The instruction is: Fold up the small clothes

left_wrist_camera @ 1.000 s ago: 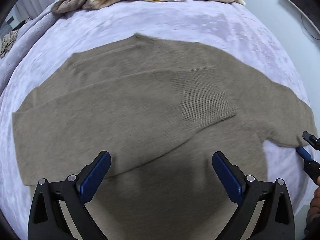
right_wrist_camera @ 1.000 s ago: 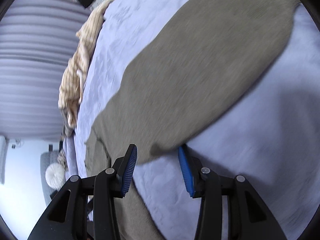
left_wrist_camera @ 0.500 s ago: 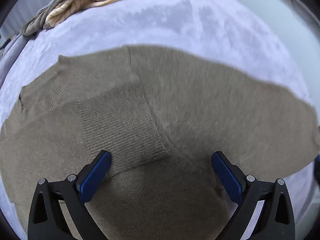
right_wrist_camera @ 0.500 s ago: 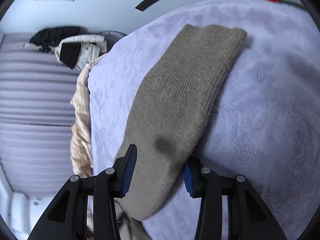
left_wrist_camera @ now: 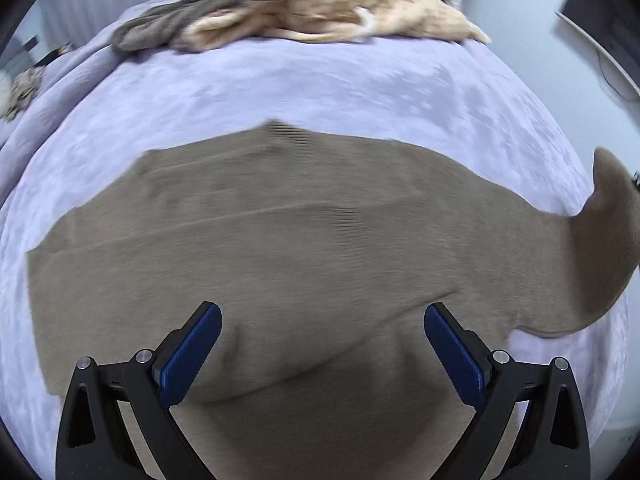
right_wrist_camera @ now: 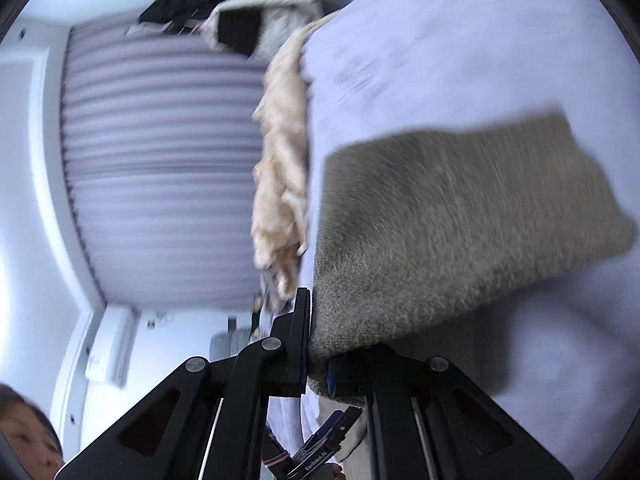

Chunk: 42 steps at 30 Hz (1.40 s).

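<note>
A taupe knit sweater point(left_wrist_camera: 304, 240) lies spread on the lavender blanket, one sleeve folded across its body. My left gripper point(left_wrist_camera: 320, 344) hovers open and empty over the sweater's near part. The other sleeve point(left_wrist_camera: 612, 216) is lifted at the right edge of the left wrist view. In the right wrist view my right gripper point(right_wrist_camera: 318, 356) is shut on that sleeve point(right_wrist_camera: 460, 232), which hangs forward from the jaws with its ribbed cuff far from the camera.
A cream striped garment point(left_wrist_camera: 340, 8) and a grey one point(left_wrist_camera: 180, 28) lie heaped at the bed's far edge. The lavender blanket point(left_wrist_camera: 320, 88) covers the bed. The bed's right edge drops to the floor point(left_wrist_camera: 540, 60). Pleated curtains point(right_wrist_camera: 160, 160) fill the right wrist view's left.
My right gripper closed on the sleeve and lifted it off the blanket. My left gripper pulled back, so more of the sweater and bed shows.
</note>
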{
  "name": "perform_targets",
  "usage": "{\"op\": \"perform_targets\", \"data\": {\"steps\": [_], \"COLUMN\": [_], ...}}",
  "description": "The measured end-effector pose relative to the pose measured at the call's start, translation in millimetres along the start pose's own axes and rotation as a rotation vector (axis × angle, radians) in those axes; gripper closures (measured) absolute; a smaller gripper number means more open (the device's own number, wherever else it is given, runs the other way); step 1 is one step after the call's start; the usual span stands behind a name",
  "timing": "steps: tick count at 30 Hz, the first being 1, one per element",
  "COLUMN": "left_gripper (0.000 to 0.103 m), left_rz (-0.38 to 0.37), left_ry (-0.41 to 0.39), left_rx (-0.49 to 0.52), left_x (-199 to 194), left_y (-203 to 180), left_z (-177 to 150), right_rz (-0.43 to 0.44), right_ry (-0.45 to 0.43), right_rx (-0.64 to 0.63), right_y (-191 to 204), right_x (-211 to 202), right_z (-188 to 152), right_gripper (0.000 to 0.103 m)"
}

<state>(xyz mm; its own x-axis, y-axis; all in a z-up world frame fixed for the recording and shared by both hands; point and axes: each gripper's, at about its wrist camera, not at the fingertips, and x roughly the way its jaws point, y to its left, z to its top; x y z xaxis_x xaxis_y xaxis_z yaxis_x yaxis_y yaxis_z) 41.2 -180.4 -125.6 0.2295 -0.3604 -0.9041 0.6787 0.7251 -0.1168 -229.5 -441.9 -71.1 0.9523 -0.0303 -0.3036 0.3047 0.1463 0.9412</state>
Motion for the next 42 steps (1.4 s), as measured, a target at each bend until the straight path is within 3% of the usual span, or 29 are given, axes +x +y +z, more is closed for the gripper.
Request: {"op": "perform_targets", "data": {"steps": [3, 9, 13, 16, 17, 19, 21, 23, 25, 26, 31, 34, 36, 38, 42], "left_gripper": [0.001, 0.001, 0.001, 0.001, 0.001, 0.001, 0.001, 0.001, 0.001, 0.001, 0.001, 0.001, 0.001, 0.001, 0.001], "left_rz": [0.045, 0.145, 0.173, 0.174, 0.168, 0.15, 0.128, 0.101, 0.068, 0.048, -0.032, -0.081, -0.123, -0.163, -0.237], "left_ry": [-0.011, -0.03, -0.006, 0.006, 0.006, 0.005, 0.002, -0.007, -0.019, -0.028, -0.046, -0.02, -0.005, 0.008, 0.036], "left_rx": [-0.079, -0.209, -0.293, -0.337, -0.346, -0.363, -0.384, -0.407, -0.43, -0.439, -0.431, -0.423, -0.435, -0.439, -0.422], "left_x": [-13, -41, -50, -53, -54, -55, -55, -56, -60, -62, -66, -60, -55, -49, -36], "left_y": [53, 154, 212, 240, 247, 257, 266, 274, 279, 282, 291, 292, 290, 285, 267], "left_z": [-8, -39, -63, -78, -83, -89, -91, -94, -94, -94, -90, -88, -87, -84, -74], "right_rz": [0.023, -0.045, -0.24, -0.437, -0.479, -0.468, -0.456, -0.429, -0.439, -0.448, -0.493, -0.566, -0.607, -0.599, -0.613], "right_ry": [0.124, 0.467, 0.672, 0.761, 0.763, 0.721, 0.645, 0.561, 0.536, 0.544, 0.723, 0.85, 0.884, 0.888, 0.838], "right_rx": [-0.152, -0.472, -0.603, -0.612, -0.602, -0.543, -0.476, -0.414, -0.439, -0.503, -1.106, -1.357, -1.446, -1.407, -1.109], "right_y": [45, 102, 75, 36, 27, 21, 25, 32, 42, 52, 97, 79, 67, 63, 56], "right_x": [60, 204, 284, 319, 323, 312, 298, 293, 300, 307, 323, 318, 310, 297, 269], "right_z": [-24, -136, -225, -254, -255, -253, -243, -229, -225, -231, -328, -383, -402, -400, -353], "right_gripper": [0.096, 0.096, 0.096, 0.092, 0.091, 0.085, 0.06, 0.06, 0.079, 0.095, 0.095, 0.092, 0.076, 0.067, 0.066]}}
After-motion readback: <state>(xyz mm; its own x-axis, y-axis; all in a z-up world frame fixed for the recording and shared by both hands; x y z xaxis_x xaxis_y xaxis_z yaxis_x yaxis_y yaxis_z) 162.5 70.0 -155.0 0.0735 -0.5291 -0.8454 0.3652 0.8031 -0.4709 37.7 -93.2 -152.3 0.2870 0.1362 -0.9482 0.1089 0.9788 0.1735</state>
